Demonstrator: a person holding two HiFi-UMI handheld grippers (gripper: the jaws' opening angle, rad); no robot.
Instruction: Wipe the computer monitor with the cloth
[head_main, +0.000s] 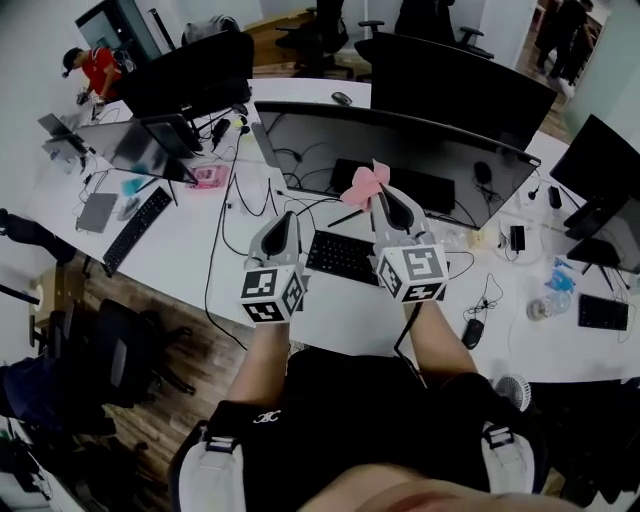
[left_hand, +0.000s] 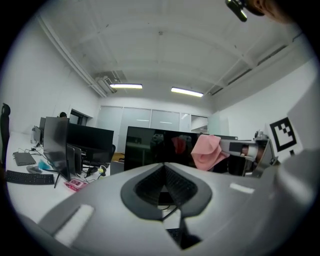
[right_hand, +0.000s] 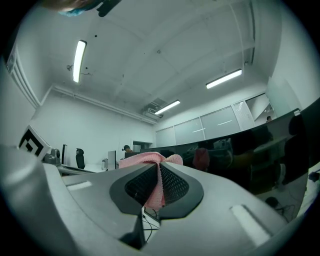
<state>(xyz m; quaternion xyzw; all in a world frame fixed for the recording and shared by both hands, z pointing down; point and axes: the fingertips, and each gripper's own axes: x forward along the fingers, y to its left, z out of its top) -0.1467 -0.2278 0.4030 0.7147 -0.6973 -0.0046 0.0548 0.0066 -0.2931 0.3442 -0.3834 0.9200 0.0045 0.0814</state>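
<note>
Head view: right gripper (head_main: 386, 203) is clamping the cloth (head_main: 361, 183) just short of the curved monitor (head_main: 330, 150), straight ahead; left gripper (head_main: 284, 224), jaws together and empty, is hovering farther back.

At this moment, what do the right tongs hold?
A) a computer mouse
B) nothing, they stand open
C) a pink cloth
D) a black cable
C: in the right gripper view the right tongs are shut on the pink cloth. A fold of it is pinched between them and the rest bunches out above the tips.
</note>
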